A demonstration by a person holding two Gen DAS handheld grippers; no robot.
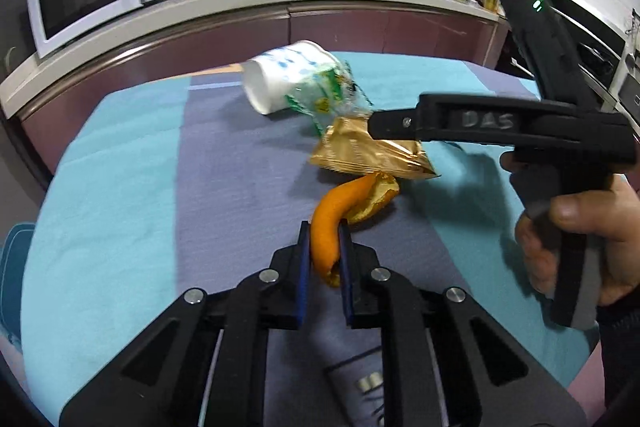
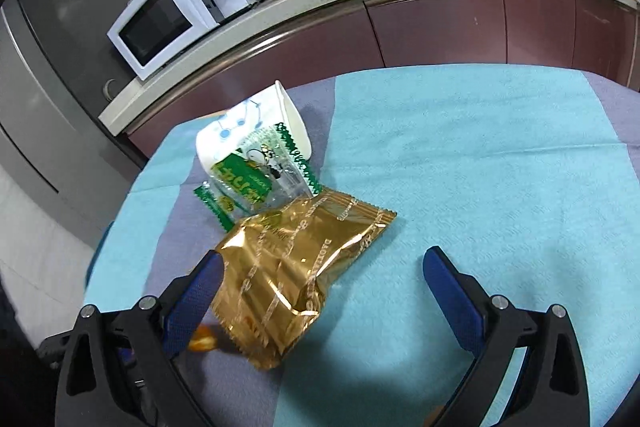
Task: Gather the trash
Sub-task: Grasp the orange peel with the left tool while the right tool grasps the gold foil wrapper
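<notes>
L gripper clamps orange peel; R gripper agape.

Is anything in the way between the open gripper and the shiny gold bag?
Nothing visible. The right gripper stands open, with the gold wrapper already between its fingers, next to the left one. The green-and-clear wrapper and the tipped paper cup lie beyond it.
</notes>
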